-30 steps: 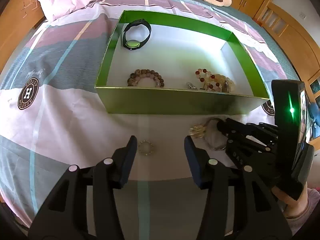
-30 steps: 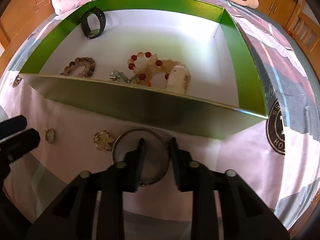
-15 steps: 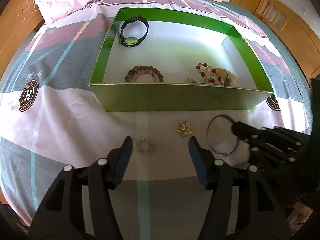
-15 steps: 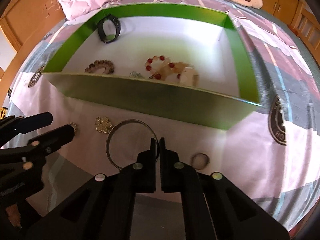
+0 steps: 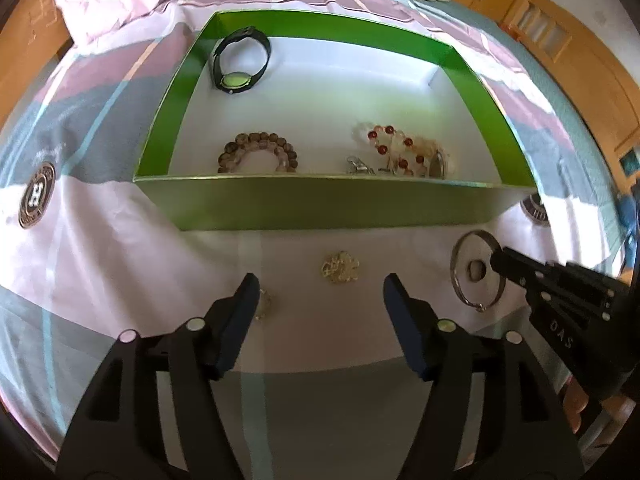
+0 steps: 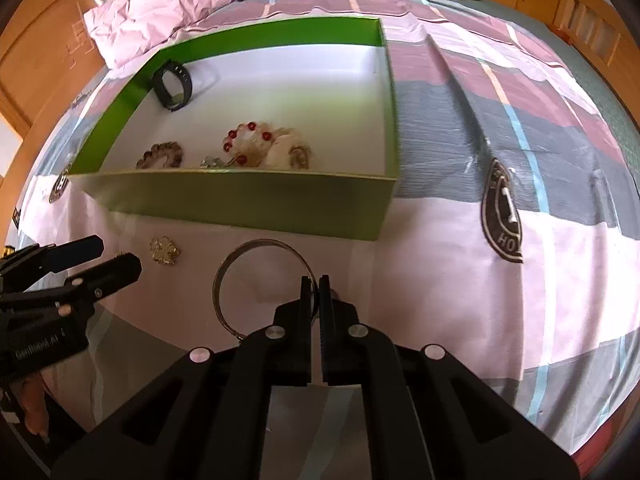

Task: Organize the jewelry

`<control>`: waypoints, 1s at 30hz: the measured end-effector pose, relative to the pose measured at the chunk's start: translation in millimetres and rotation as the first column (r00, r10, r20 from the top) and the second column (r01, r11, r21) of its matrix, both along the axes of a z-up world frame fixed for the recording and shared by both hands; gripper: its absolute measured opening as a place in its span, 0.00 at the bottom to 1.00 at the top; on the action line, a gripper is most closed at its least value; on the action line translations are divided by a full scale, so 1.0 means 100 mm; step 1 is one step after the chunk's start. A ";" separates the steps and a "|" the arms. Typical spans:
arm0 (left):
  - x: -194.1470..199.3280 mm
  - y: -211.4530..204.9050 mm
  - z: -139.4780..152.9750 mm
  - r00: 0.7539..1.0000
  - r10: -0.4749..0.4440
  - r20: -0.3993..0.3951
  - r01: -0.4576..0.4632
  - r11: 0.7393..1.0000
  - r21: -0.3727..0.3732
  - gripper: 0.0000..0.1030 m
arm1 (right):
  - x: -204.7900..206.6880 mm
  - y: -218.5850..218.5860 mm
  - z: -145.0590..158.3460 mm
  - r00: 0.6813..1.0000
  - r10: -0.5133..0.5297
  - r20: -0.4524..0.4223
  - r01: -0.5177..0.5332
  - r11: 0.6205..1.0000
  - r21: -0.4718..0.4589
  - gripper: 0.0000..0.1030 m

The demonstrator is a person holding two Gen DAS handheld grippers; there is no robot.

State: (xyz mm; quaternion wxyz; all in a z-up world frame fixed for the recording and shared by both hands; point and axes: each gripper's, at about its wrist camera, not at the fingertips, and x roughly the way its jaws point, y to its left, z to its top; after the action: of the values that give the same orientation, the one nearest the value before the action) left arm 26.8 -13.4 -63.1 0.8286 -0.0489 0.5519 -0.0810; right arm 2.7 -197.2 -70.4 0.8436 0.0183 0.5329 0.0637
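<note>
A green box [image 5: 320,208] [image 6: 248,208] with a white floor lies on the bed. It holds a black watch [image 5: 240,60], a brown bead bracelet [image 5: 258,152] and a red-and-clear bead bracelet [image 5: 400,148]. My right gripper [image 6: 316,284] is shut on the rim of a thin metal bangle [image 6: 224,280] [image 5: 460,280], in front of the box. A gold brooch [image 5: 340,267] [image 6: 164,251] lies on the sheet. My left gripper [image 5: 316,292] is open and empty above the sheet. A small bead ring [image 5: 264,304] lies by its left finger.
A small ring [image 5: 476,270] lies on the sheet, seen through the bangle. A pink duvet [image 6: 172,4] is bunched behind the box. Wooden furniture [image 5: 580,52] stands at the far right. The bedsheet [image 6: 500,280] spreads to the right of the box.
My right gripper closed on the bangle's rim and drew it back and to the right, away from the box. My left gripper shifted right; the bead ring now lies by its left finger.
</note>
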 end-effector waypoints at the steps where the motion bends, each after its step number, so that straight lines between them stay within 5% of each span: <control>1: 0.01 0.01 -0.01 1.000 0.011 -0.004 -0.011 1.000 -0.012 0.66 | 0.00 0.01 0.01 1.000 0.000 0.002 0.000 1.000 0.002 0.03; 7: 0.08 -0.05 -0.08 0.999 0.012 -0.030 -0.015 0.994 -0.110 0.73 | -0.03 0.00 0.04 1.000 0.001 0.002 -0.001 1.000 0.010 0.03; 16: 0.22 -0.15 -0.29 0.998 0.037 -0.047 -0.038 0.999 -0.011 0.73 | -0.05 0.02 0.04 1.000 0.017 -0.001 -0.017 1.000 0.009 0.03; 25: 0.26 -0.13 -0.34 0.998 0.044 -0.050 -0.040 0.996 0.077 0.26 | -0.05 0.11 0.06 0.999 0.039 0.001 -0.039 0.999 0.013 0.03; 30: 0.23 0.00 -0.21 0.997 0.059 -0.045 -0.058 0.998 0.006 0.19 | -0.06 0.14 0.07 0.999 0.044 0.005 -0.044 0.999 0.014 0.03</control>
State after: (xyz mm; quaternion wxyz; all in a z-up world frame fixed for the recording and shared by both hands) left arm 50.0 -13.5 -84.0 0.8180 -0.0648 0.5690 -0.0542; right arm -3.6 -183.3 -63.3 0.8430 0.0122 0.5308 0.0860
